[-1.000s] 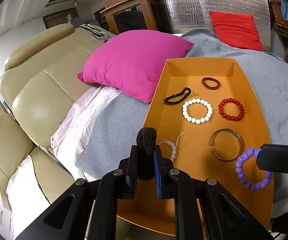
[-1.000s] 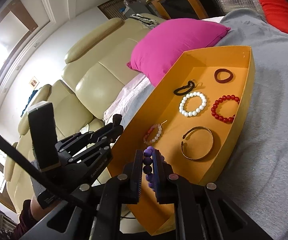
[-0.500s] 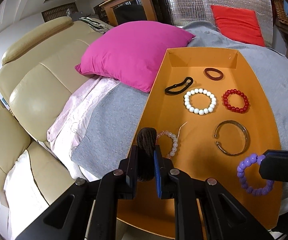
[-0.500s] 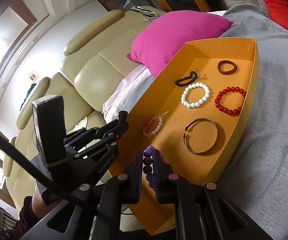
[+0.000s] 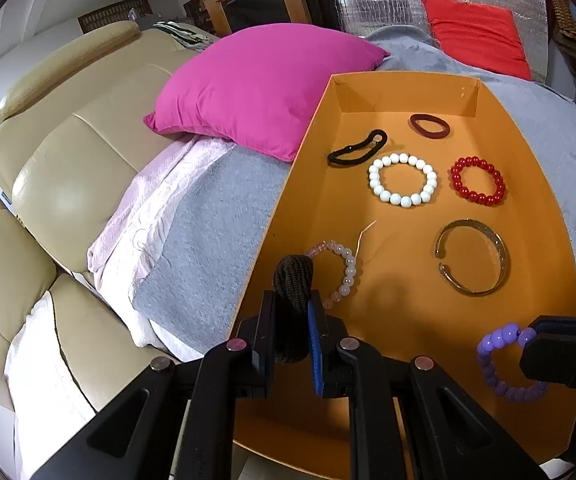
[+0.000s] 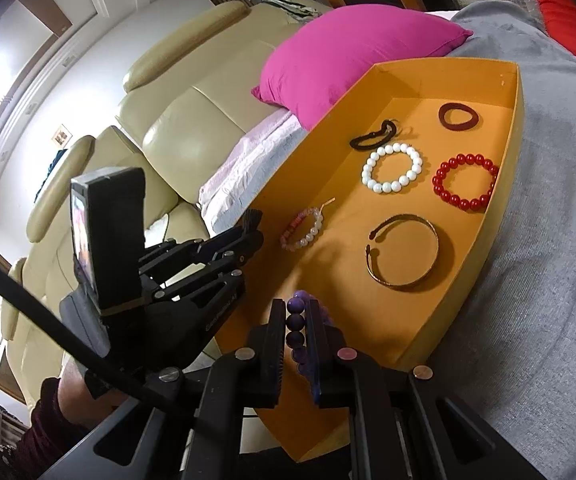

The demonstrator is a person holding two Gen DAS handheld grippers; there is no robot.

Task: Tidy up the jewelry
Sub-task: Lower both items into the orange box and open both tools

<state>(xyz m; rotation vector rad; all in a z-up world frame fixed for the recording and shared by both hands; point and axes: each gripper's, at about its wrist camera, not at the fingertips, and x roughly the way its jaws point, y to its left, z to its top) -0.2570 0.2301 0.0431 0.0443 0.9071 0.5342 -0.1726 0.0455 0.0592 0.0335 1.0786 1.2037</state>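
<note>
The left gripper is squeezed tight on a brown hair tie, which sticks up between its two fingers. It hangs over the near left part of the orange tray. The right gripper is pinched shut on a purple bead bracelet, and the loop hangs down over the near right part of the tray.

The tray sits on a grey blanket beside a big pink pillow. Lots of things lie flat on the tray floor. A pink and white bead bracelet is just in front of the left gripper. A gold open bangle lies to the right of it. Farther back sit a white bead bracelet and a red bead bracelet, side by side but not touching. A black hair tie lies near the white beads. A dark red hair tie is close to the far wall.

A cream sofa stands on the left.
</note>
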